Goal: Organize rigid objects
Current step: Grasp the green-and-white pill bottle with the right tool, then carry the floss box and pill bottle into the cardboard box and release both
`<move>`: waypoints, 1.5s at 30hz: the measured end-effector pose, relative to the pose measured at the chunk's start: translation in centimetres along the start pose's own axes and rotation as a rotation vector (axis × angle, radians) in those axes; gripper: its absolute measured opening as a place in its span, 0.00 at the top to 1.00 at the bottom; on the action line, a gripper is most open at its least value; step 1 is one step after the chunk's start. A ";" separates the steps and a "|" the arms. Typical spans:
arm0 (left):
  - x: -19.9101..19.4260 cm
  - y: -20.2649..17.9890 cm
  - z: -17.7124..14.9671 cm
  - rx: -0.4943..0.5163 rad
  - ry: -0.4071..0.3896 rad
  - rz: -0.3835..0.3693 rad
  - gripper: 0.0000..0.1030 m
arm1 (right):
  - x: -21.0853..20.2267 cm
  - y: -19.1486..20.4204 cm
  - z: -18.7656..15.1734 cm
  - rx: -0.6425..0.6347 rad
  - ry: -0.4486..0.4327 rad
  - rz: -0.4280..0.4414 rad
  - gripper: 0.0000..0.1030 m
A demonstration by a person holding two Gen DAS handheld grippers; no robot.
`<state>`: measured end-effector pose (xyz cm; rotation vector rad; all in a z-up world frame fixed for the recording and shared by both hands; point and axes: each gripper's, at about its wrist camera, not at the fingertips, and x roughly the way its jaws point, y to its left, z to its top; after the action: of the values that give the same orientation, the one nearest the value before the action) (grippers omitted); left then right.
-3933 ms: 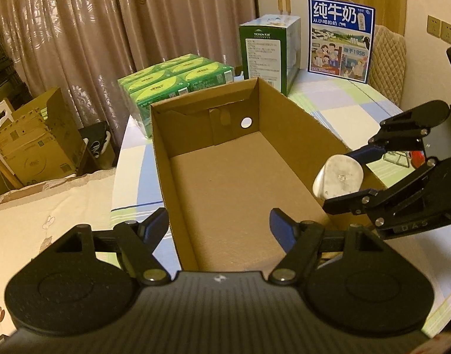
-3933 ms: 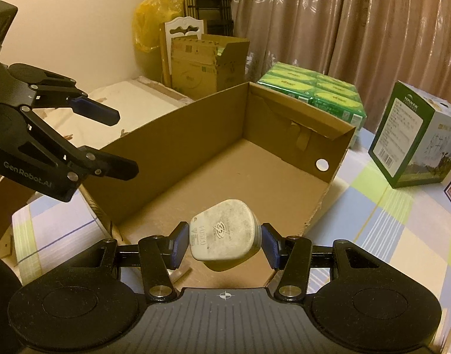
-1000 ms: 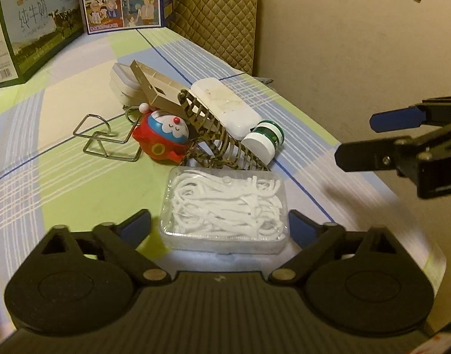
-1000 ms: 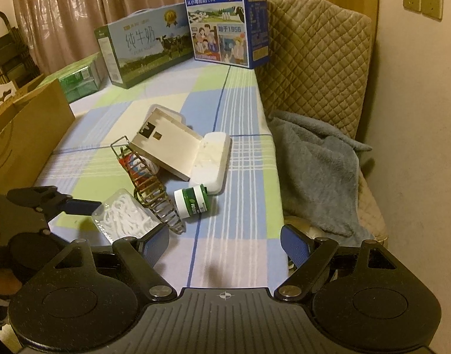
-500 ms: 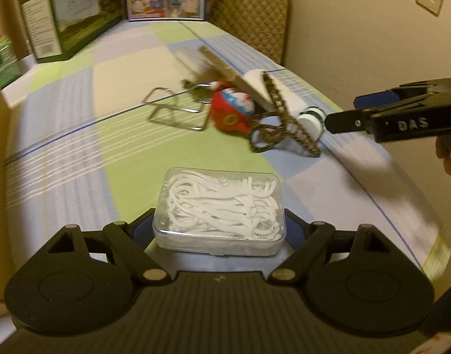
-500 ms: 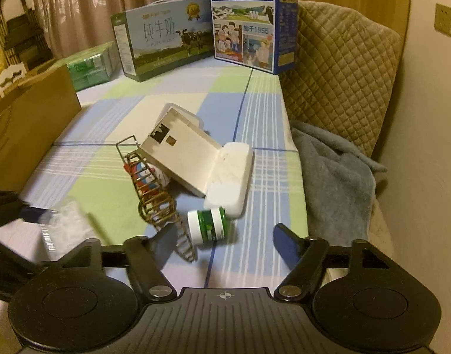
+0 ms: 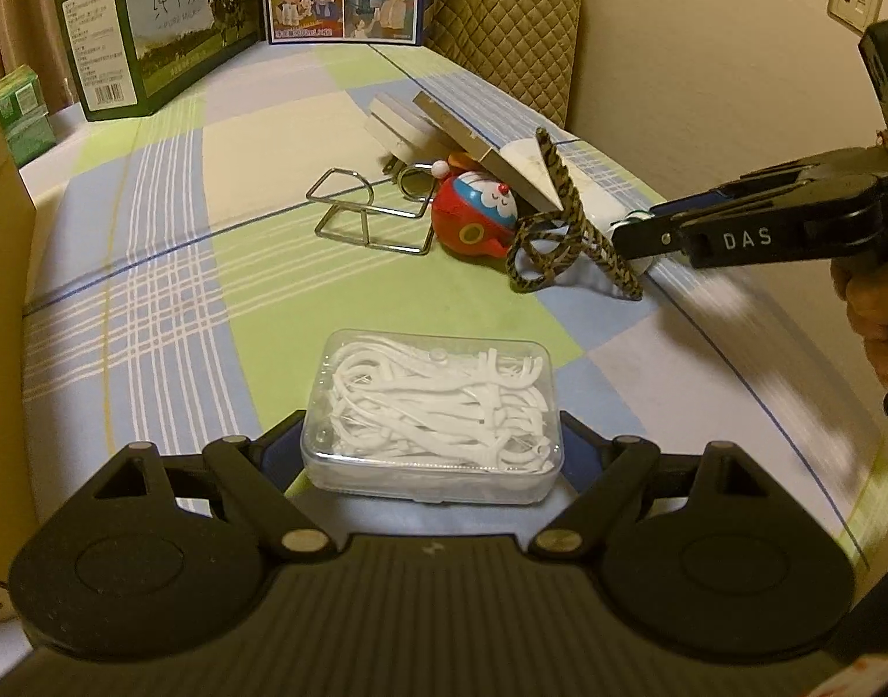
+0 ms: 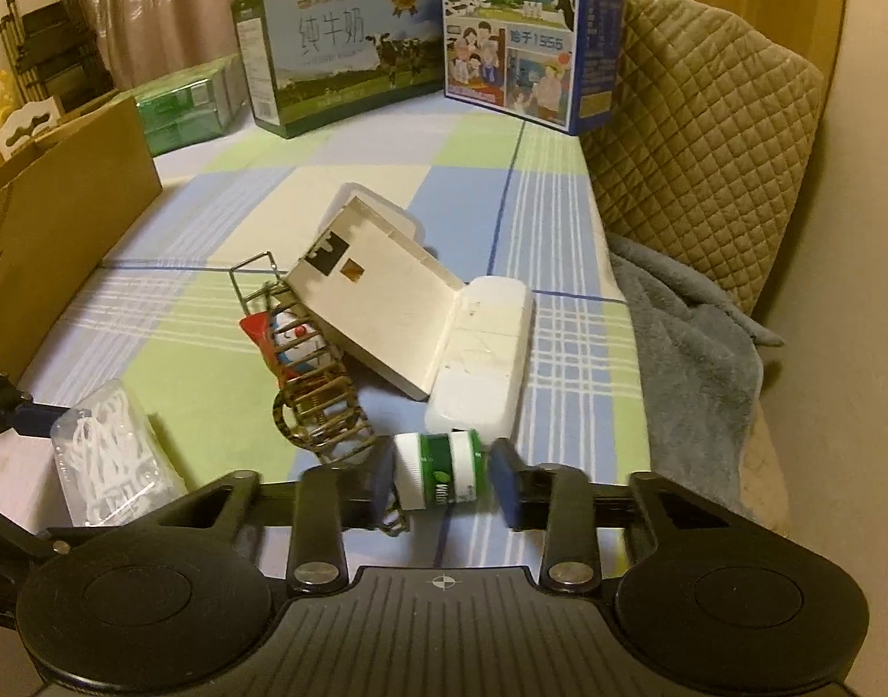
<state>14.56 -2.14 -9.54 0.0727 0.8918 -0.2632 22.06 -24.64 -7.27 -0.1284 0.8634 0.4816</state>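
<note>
Left gripper (image 7: 432, 453) clamps floss box (image 7: 432, 409); right gripper (image 8: 441, 479) straddles bottle (image 8: 438, 469).

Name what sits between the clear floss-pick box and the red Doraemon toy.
Nothing: in the left wrist view only bare checked tablecloth lies between the floss-pick box, held in the left gripper, and the Doraemon toy.

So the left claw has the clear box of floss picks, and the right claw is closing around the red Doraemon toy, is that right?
Not quite. The left claw does hold the clear box of floss picks, but the right claw is closing around the small green and white bottle, not the red Doraemon toy. The right wrist view shows it.
</note>
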 end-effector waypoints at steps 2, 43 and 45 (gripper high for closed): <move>0.0 0.0 -0.1 0.006 0.001 0.002 0.19 | 0.0 0.1 0.1 -0.003 0.005 -0.005 0.72; -11.4 3.5 4.2 -0.013 -0.143 0.101 0.19 | -10.5 7.8 6.6 -0.044 -0.156 0.116 0.73; -13.3 4.7 4.3 -0.023 -0.161 0.128 0.19 | -11.1 9.7 7.6 -0.054 -0.175 0.144 0.73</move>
<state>11.09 4.30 3.25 0.0855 0.7271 -0.1374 16.83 -17.74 6.86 -0.0720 0.6908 0.6420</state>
